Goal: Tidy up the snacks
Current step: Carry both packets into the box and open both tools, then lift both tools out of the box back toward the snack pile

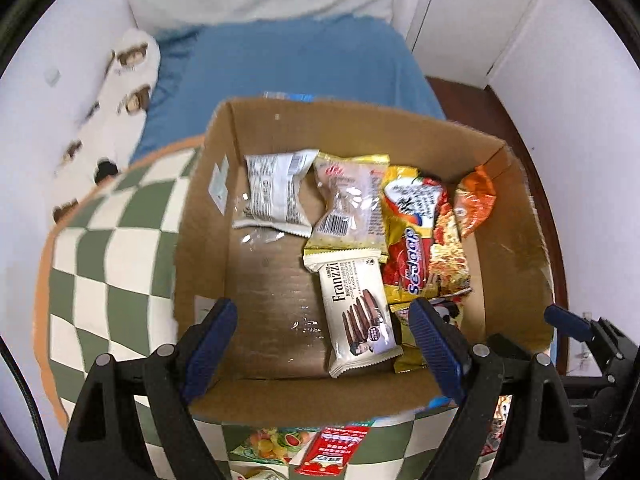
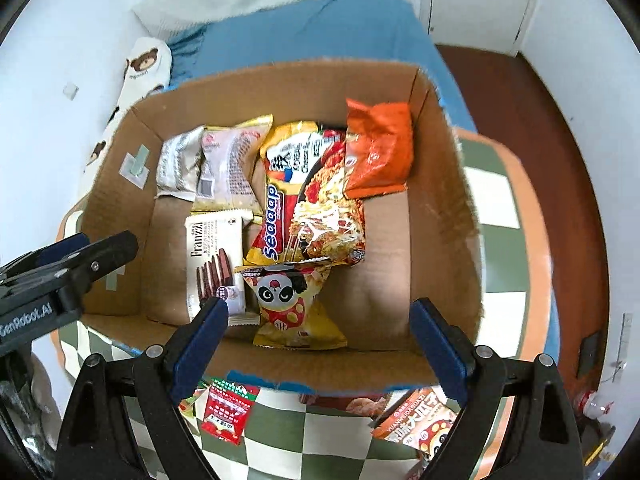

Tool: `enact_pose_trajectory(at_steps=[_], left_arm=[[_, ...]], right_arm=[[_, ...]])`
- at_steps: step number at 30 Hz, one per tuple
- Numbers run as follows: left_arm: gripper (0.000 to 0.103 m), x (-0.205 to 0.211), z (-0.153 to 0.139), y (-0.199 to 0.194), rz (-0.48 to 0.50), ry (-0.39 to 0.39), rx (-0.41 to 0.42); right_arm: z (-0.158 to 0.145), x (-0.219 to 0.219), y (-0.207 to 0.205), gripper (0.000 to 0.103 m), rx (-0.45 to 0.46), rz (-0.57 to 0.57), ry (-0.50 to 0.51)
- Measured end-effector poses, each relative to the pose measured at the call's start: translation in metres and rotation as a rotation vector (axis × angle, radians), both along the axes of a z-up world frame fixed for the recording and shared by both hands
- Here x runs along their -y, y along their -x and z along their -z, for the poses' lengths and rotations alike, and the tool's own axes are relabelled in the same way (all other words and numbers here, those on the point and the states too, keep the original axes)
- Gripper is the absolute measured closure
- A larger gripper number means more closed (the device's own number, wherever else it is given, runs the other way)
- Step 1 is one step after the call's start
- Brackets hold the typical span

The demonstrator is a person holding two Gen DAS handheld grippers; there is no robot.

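Six snack packs lie inside the cardboard box (image 2: 440,216) at frame centre of the right wrist view: a Franzzi biscuit pack (image 2: 214,264), a Sedaap noodle pack (image 2: 308,204), a panda snack bag (image 2: 292,304), an orange packet (image 2: 378,152) and two pale wrappers at upper left. Left gripper (image 1: 324,344) and right gripper (image 2: 318,344) both hover above the box, jaws spread wide, nothing between them. Box rests on a green checkered mat (image 2: 504,248); a red sachet (image 2: 228,412) lies outside at lower left.
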State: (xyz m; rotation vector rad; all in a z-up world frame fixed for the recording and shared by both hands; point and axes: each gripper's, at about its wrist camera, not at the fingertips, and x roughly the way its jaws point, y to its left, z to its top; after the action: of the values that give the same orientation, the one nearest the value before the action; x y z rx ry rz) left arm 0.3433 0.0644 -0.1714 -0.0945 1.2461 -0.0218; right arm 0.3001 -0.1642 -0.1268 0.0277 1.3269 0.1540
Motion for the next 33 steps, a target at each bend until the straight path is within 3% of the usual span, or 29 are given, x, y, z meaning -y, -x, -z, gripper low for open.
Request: enact_pose_trajectory(at_steps=[13,21,24,28,33], left_arm=[[0.016,0.018,-0.054,0.070,0.021,-0.021,0.215],[0.015,0.019,-0.078,0.122,0.004,-0.033,0.308],[0.015,0.014,-0.073,0.135,-0.011,-0.029,0.297],[0.015,0.002,-0.045,0.147,-0.027,-0.049,0.225],[0.015,-0.015,0.030,0.149,-0.012,-0.118,0.026]], right_arm=[[-0.068,0.007,0.068,0.009,0.231,0.042,0.003],[-0.087,0.006,0.114,0.009,0.294,0.050,-0.016],[-0.078,0.013,0.126,0.009,0.266,0.075,-0.053],[-0.039,0.027,0.136,0.009,0.148,0.110,-0.098],[0.024,0.047,0.145,0.008,-0.023,0.176,-0.163]])
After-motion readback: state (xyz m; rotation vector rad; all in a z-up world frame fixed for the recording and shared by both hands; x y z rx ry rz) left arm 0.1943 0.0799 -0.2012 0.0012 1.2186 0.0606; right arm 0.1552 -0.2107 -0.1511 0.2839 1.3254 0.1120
